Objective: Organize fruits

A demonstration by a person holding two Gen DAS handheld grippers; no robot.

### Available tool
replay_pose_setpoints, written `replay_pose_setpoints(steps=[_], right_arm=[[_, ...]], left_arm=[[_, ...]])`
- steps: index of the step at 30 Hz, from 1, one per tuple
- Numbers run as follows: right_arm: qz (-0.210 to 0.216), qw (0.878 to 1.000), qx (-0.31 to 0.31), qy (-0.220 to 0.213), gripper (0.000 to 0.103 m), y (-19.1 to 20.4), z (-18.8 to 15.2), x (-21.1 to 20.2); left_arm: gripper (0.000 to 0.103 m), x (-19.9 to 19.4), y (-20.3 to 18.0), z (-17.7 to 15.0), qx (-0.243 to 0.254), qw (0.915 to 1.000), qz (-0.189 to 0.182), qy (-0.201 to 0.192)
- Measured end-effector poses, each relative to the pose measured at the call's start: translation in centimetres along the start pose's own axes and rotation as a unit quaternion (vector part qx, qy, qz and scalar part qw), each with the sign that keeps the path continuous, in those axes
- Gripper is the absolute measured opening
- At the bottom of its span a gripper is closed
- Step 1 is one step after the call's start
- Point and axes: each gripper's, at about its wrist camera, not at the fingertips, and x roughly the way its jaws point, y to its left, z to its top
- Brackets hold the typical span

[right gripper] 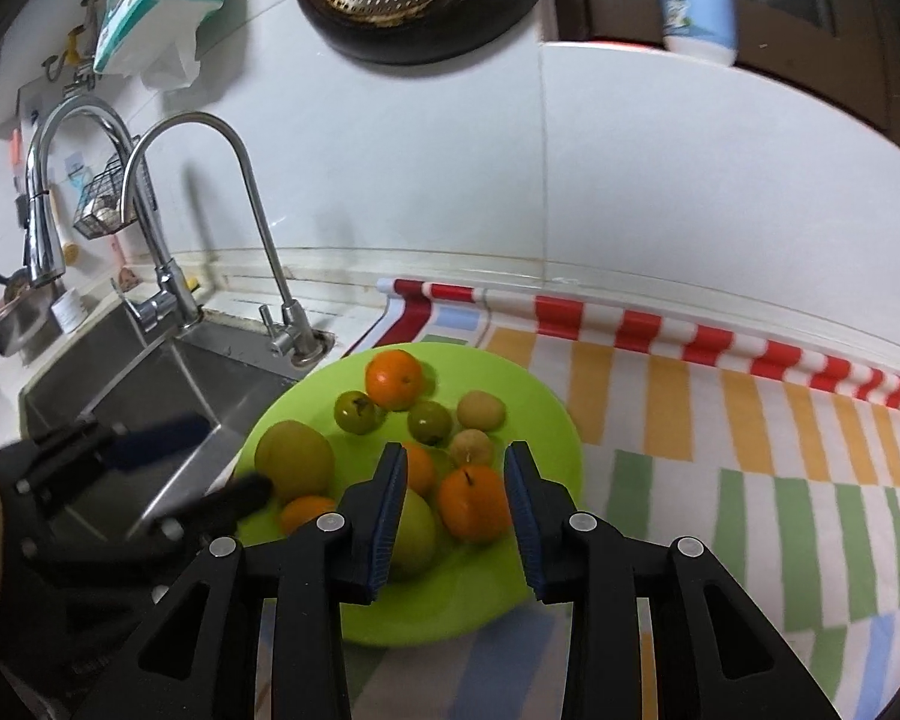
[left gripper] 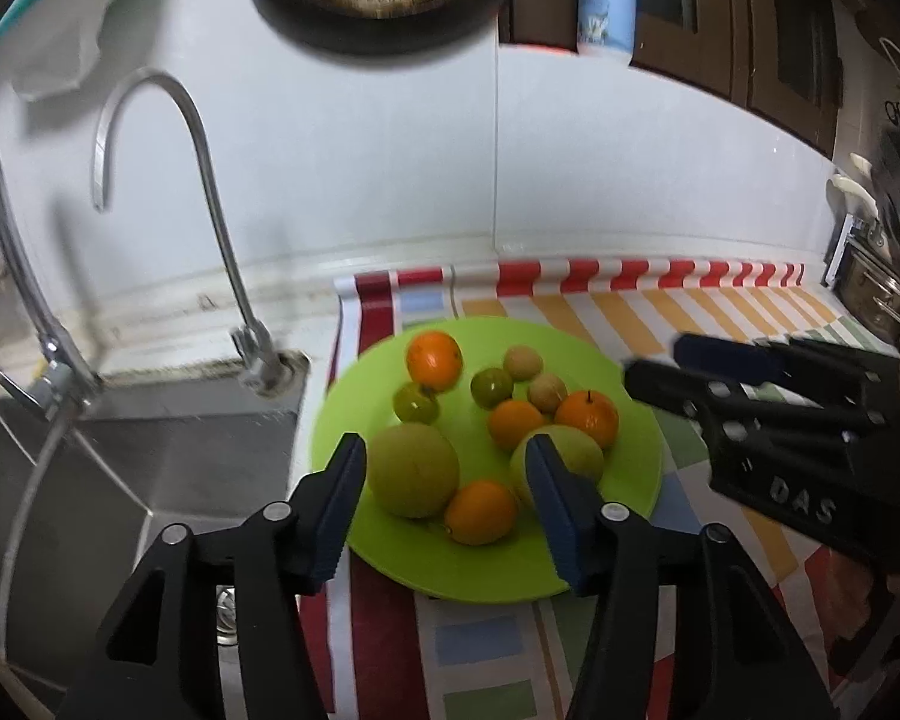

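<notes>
Above green plate (left gripper: 630,480) of fruit: left hand-held gripper (left gripper: 444,456) spread apart, empty; right hand-held gripper (right gripper: 453,468) likewise, body embossed "DAS".

Dim, cool indoor light from above, soft faucet (left gripper: 168,180) shadow on white wall tile (left gripper: 390,168), mild glare on tiles, heavy fisheye bending with black vignetted corners, motion blur smearing the opposite claw (right gripper: 168,462) in both views.

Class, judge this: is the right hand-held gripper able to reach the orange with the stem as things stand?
Probably yes. The right hand-held gripper is open, and the orange with the stem sits between its fingers, with nothing on top of it on the green plate.
</notes>
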Motion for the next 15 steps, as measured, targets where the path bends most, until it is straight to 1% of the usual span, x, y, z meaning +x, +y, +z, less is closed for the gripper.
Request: replay_pose_setpoints(steps=[1, 4, 5, 6, 9, 11, 13, 15], right_arm=[[-0.006, 1.000, 0.005, -0.003, 0.042, -0.1, -0.3, -0.7], [-0.021, 1.000, 0.013, -0.015, 0.047, -0.1, -0.9, -2.6], [-0.025, 0.999, 0.014, -0.018, 0.051, -0.1, -1.0, -3.1], [-0.028, 0.999, 0.015, -0.022, 0.053, -0.1, -1.1, -3.6], [-0.043, 0.998, 0.021, -0.035, 0.057, -0.3, -1.6, -5.5], [-0.053, 0.997, 0.028, -0.043, 0.063, -0.4, -1.9, -6.8], [-0.059, 0.996, 0.032, -0.051, 0.067, -0.6, -2.3, -8.1], [-0.067, 0.996, 0.033, -0.057, 0.070, -0.7, -2.7, -9.3]], left_arm=[[0.056, -0.3, 0.0, 0.0, 0.002, 1.0000, 0.001, -0.005], [0.061, -1.5, -0.4, 0.0, 0.004, 0.9998, 0.007, -0.018], [0.061, -1.8, -0.7, 0.0, 0.004, 0.9997, 0.009, -0.022], [0.061, -2.2, -0.8, 0.0, 0.004, 0.9996, 0.009, -0.026], [0.067, -3.5, -1.4, -0.1, 0.001, 0.9992, 0.014, -0.037], [0.069, -4.4, -1.8, -0.2, -0.001, 0.9988, 0.018, -0.046], [0.074, -5.2, -2.2, -0.4, -0.005, 0.9985, 0.020, -0.051], [0.076, -6.2, -2.5, -0.6, -0.012, 0.9981, 0.023, -0.056]])
